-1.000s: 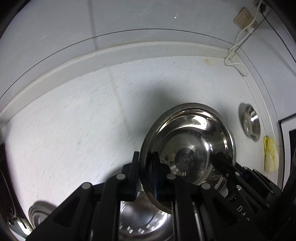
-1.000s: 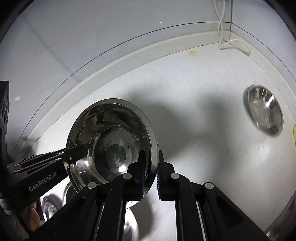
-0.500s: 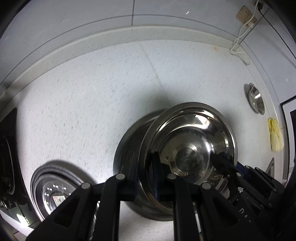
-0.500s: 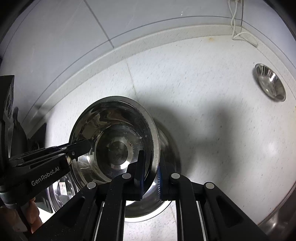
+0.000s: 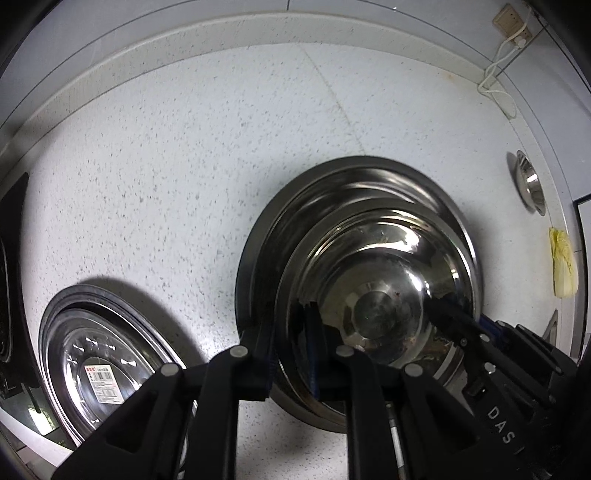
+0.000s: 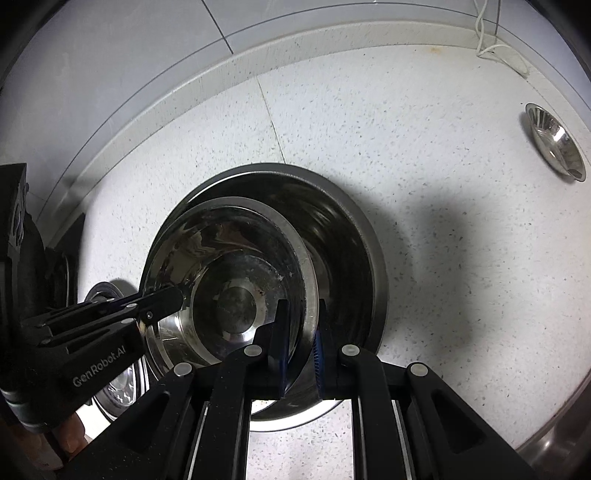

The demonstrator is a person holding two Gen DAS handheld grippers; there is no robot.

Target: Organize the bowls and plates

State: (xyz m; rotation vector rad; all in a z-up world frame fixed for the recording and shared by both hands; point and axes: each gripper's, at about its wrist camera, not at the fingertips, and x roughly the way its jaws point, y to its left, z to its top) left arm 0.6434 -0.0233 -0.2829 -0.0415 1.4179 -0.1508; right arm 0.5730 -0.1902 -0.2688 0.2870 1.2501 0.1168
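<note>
While both grippers pinch its rim from opposite sides, the steel bowl sits inside a larger steel bowl on the speckled white countertop, its rim tilted against the larger one's far wall. On the bowl's left rim, the left gripper is clenched, one finger inside and one outside. On the right rim, the right gripper grips the same way, its blue pads pressed against the metal. Whether the smaller bowl's base already rests on the bigger one cannot be told.

Near left of the bowls lies a steel plate with a barcode sticker in its well. Far to the right, a small steel dish lies well apart near the counter's edge, with a yellow cloth nearer along that edge. A white cable hangs from a wall socket at the far right corner.
</note>
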